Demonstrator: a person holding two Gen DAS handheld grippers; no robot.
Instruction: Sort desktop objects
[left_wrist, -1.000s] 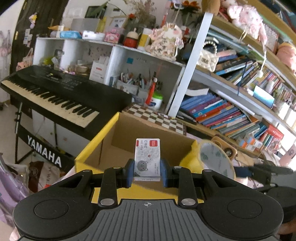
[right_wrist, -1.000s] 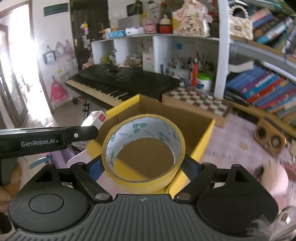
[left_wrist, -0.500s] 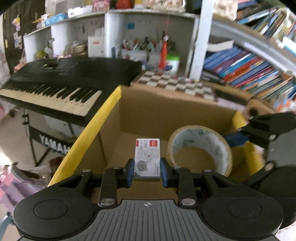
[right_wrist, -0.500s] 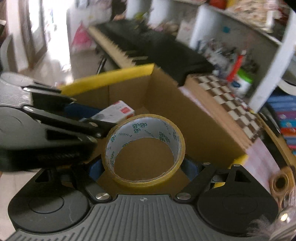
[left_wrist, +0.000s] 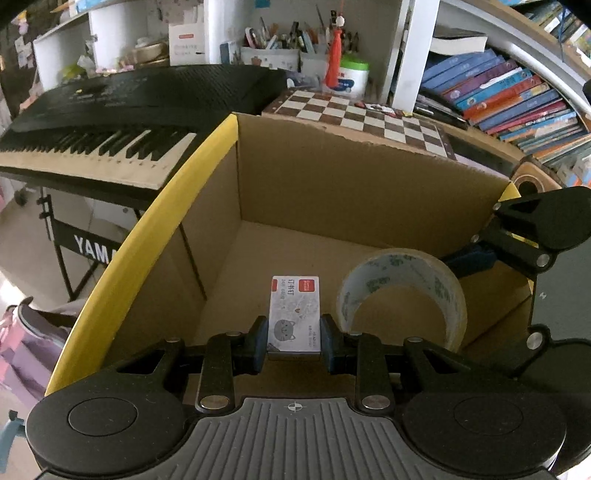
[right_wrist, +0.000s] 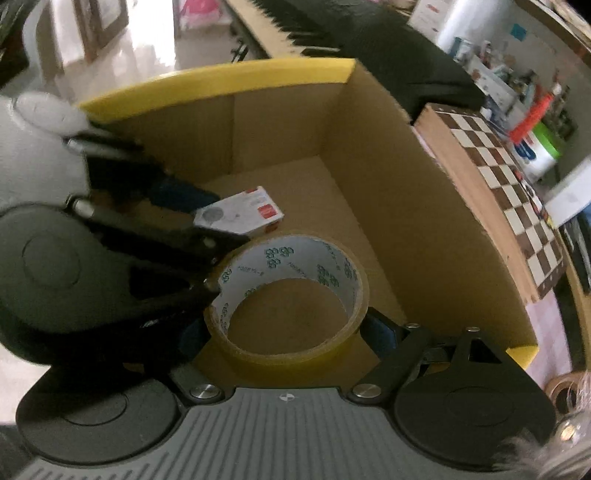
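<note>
L gripper (left_wrist: 294, 345) pinches staple box (left_wrist: 294, 313) btwn its fingers; R gripper (right_wrist: 288, 328) clamps tape roll (right_wrist: 291, 295), both inside cardboard box (left_wrist: 332, 177).

Small grey-white staple box with red label (left_wrist: 294, 314): upright, lower centre of frame, above open brown cardboard box with yellow rim (left_wrist: 354, 177). Yellowish roll of clear tape, green-printed core (left_wrist: 400, 295): on edge, right of staple box, also over the cardboard interior.

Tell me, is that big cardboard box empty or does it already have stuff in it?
Empty, as far as shown: the cardboard box has a bare floor. The staple box and tape roll are both gripped, not dropped.
</note>
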